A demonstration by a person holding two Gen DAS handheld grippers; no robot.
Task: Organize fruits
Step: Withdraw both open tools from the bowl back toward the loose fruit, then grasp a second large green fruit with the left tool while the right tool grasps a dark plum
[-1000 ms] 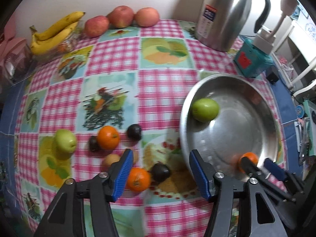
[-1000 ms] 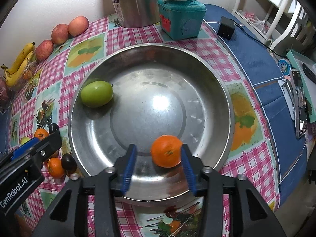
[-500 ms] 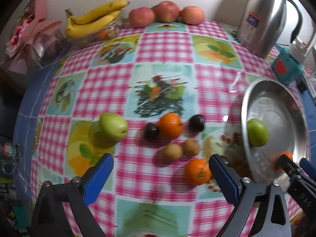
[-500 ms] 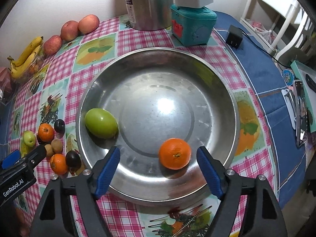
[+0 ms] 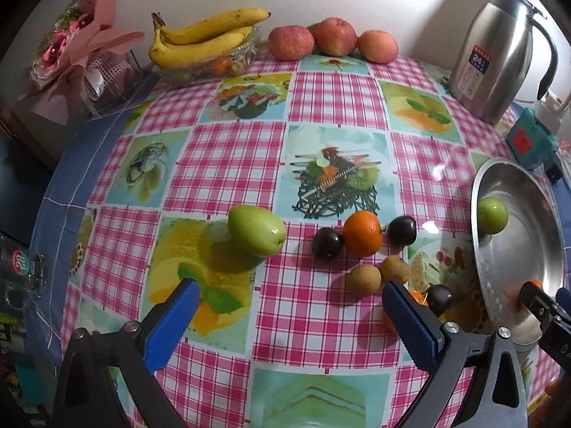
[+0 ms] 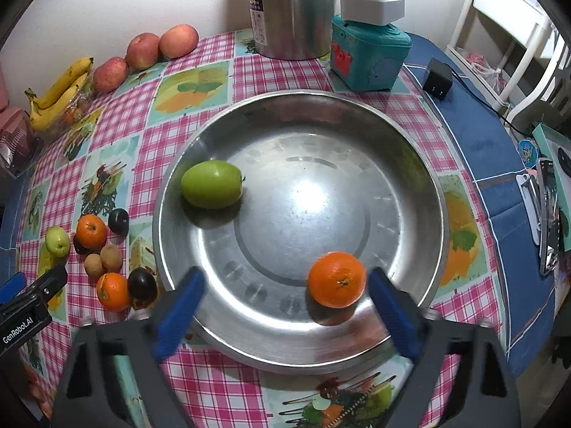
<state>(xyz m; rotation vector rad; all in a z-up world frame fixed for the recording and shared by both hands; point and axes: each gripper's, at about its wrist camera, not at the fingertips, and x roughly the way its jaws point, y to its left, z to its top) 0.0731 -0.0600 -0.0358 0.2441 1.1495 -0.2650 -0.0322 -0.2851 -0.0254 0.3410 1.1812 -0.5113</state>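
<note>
Steel flask [image 6: 291, 7] labelled "24", gripper marked "GenRobot.AI"

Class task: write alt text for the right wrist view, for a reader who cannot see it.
An open right gripper hangs over a metal basin holding an orange and a green fruit. More small fruits lie on the checked tablecloth beside it.

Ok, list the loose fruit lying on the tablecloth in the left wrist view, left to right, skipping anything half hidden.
Green pear-shaped fruit → dark round plum → round orange tangerine → dark round plum beside the tangerine's right. The two brown fruits in front overlap that span, so they are left out.
</note>
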